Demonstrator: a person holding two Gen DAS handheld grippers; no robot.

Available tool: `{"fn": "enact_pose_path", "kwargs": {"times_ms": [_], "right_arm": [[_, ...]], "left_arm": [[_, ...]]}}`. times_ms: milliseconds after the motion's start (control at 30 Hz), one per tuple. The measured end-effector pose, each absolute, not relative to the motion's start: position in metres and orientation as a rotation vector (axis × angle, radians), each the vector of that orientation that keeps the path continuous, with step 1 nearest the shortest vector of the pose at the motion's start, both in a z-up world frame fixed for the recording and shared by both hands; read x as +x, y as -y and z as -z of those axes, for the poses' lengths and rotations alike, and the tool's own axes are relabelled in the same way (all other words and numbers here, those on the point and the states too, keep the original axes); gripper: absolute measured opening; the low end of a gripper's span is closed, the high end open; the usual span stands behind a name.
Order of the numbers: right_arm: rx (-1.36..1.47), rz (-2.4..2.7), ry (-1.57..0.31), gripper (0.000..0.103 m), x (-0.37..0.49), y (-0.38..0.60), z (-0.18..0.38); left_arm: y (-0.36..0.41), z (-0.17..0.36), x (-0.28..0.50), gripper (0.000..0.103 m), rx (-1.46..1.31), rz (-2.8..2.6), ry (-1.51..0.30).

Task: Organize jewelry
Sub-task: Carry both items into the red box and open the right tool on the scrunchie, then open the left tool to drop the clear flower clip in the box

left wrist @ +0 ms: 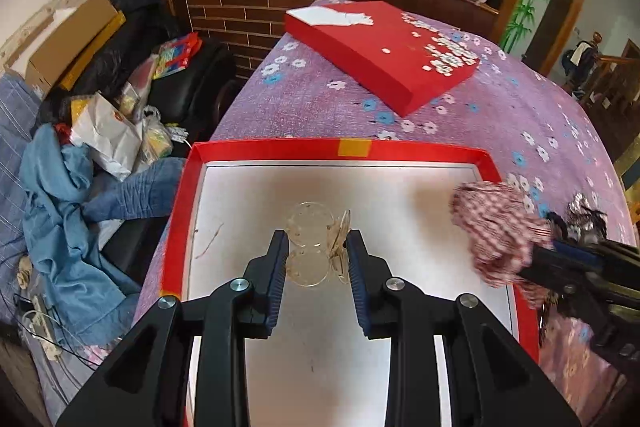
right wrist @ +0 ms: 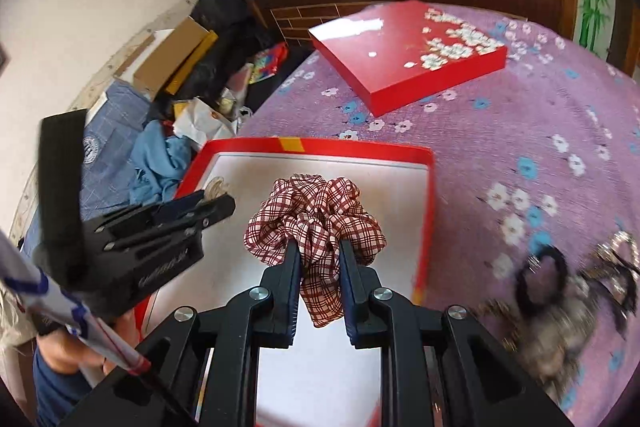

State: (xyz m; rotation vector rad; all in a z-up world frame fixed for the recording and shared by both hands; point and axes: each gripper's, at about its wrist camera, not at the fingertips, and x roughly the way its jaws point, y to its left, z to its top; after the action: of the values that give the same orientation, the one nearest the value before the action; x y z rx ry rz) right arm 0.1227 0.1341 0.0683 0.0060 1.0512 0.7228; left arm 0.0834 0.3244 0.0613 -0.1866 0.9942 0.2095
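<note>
While left hand-held gripper clamps clear earrings mid-box, right hand-held gripper grips scrunchie inside right rim; floor bare.

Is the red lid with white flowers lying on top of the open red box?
No, the red lid lies apart on the purple flowered cloth, behind the open red box.

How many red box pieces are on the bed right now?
2. The open red box tray sits near, under both claws. The flowered red lid lies farther back on the purple bedspread, apart from the tray. Others may lie out of view.
</note>
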Motion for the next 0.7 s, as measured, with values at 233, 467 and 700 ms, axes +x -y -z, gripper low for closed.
{"fn": "enact_pose_path", "kwargs": {"times_ms": [233,467,700], "right_arm": [[-0.013,-0.667,-1.098,0.024,0.152,-0.160,-0.041],[-0.045,-0.651,-1.097,0.043,0.157,-0.166,-0.032],[-0.004,-0.656,-1.028,0.055,0.149,-0.144,-0.053]], "left_arm": [[-0.335,-0.044,0.102,0.028,-0.207,-0.226,-1.025],[-0.341,-0.039,0.106,0.041,-0.232,-0.233,-1.027],[-0.342,-0.056,0.091,0.042,-0.257,-0.231,-0.983]]}}
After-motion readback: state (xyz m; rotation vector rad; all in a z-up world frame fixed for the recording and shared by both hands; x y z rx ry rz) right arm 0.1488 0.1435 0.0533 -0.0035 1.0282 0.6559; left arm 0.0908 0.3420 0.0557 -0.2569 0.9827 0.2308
